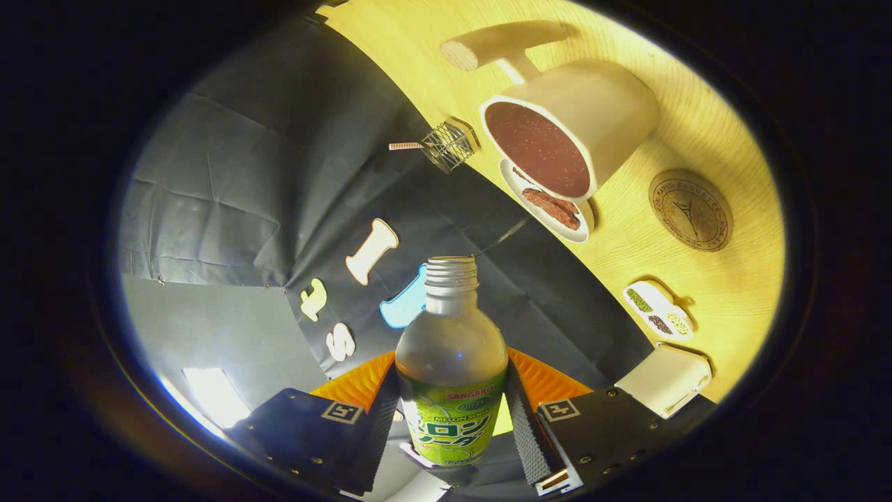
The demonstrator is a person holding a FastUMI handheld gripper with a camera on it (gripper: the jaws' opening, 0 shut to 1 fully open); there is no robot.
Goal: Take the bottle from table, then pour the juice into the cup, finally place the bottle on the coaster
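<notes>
Two fingers of the gripper (451,418) are pressing on either side of the bottle (451,376), clamping its labelled lower body between the ribbed pads. The bottle is standing along the fingers with its uncapped threaded neck pointing forward; liquid is filling the lower part of it. The view is rolled, so the wooden surface (725,293) is appearing tilted beyond the fingers. On that surface, the cup (571,129) is sitting with dark liquid inside, well ahead of the bottle mouth and apart from it. The round coaster (690,210) is lying just beside the cup. A small plate (550,206) carrying food is resting against the cup's near side. A wire basket (448,145) is sitting near the surface edge.
</notes>
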